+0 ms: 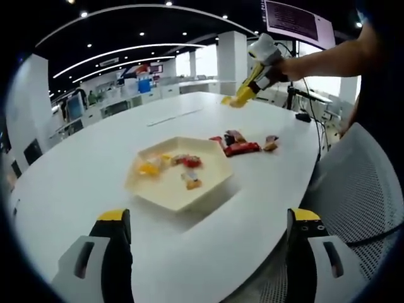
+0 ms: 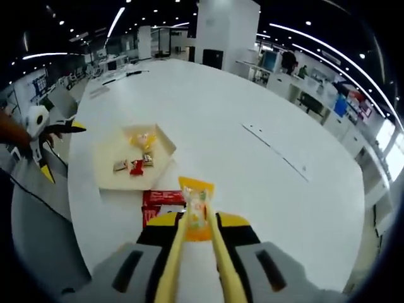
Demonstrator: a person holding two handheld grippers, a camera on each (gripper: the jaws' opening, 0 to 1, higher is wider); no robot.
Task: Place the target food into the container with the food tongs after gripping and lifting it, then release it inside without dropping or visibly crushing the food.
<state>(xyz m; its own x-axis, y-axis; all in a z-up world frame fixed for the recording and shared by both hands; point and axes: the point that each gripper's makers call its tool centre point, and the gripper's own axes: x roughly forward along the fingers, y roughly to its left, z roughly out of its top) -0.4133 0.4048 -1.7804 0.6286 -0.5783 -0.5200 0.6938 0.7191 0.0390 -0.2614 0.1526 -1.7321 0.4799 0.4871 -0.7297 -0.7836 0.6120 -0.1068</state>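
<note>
My right gripper (image 2: 199, 235) is shut on yellow food tongs (image 2: 218, 265), and their tips pinch a yellow-orange snack packet (image 2: 197, 205) held up above the white table (image 2: 252, 164). In the left gripper view that gripper (image 1: 262, 63) is high at the back right in a person's hand, with the packet (image 1: 231, 100) hanging at the tong tips, beyond the tray. The cream hexagonal tray (image 1: 165, 192) (image 2: 108, 158) holds several small wrapped snacks. My left gripper (image 1: 211, 252) stands open and empty near the table's front edge, short of the tray.
Loose snack packets (image 1: 243, 146) lie on the table just right of the tray; a red one (image 2: 161, 199) sits under the tongs. A grey mesh chair (image 1: 369, 189) stands at the table's right edge. Desks and pillars fill the office behind.
</note>
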